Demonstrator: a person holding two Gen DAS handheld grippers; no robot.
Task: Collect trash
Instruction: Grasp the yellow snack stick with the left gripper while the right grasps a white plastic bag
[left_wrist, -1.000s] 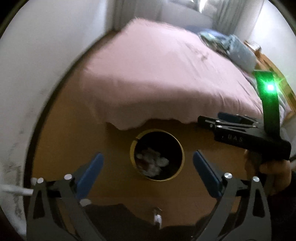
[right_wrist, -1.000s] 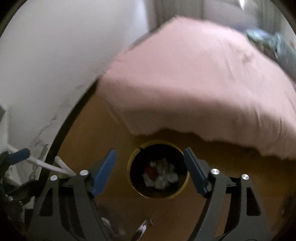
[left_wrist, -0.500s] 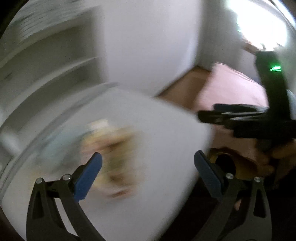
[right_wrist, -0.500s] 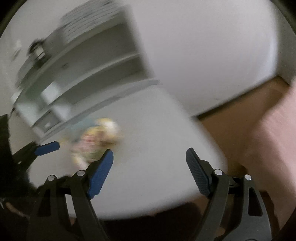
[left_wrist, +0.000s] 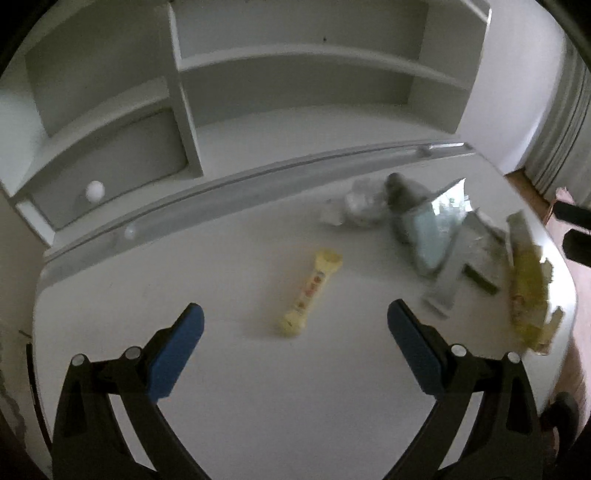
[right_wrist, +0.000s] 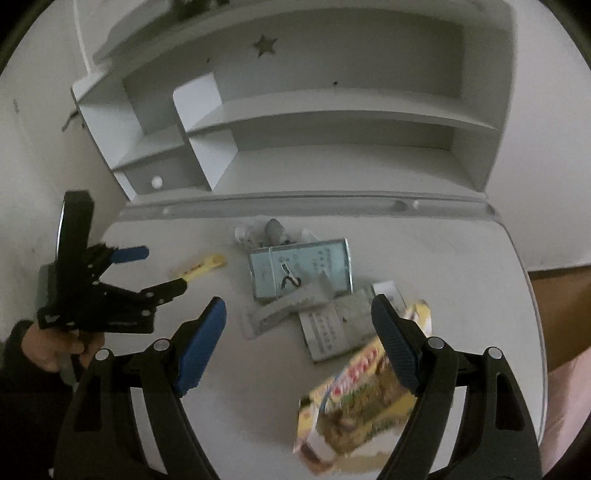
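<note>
Trash lies scattered on a white desk (left_wrist: 258, 406). A thin yellow wrapper (left_wrist: 309, 288) lies just ahead of my open left gripper (left_wrist: 295, 325), between the lines of its fingers. To its right lie crumpled white paper (left_wrist: 360, 206), a pale blue foil packet (left_wrist: 432, 232), grey wrappers (left_wrist: 445, 284) and a yellow snack bag (left_wrist: 528, 291). In the right wrist view my open right gripper (right_wrist: 299, 321) hovers over the grey wrappers (right_wrist: 332, 317), with the yellow snack bag (right_wrist: 362, 402) under its right finger and the blue packet (right_wrist: 301, 267) beyond. The left gripper (right_wrist: 147, 269) shows at left, open over the yellow wrapper (right_wrist: 205, 267).
A white hutch with shelves (right_wrist: 332, 110) and a small drawer with a round knob (left_wrist: 95, 190) stands at the back of the desk. The desk's right edge (right_wrist: 535, 332) drops to wooden floor. A hand (right_wrist: 48, 347) holds the left gripper.
Both grippers have swung away from the bin on the floor by the bed and up to the desk, and now hover over the scattered trash. Both stay open and empty.
</note>
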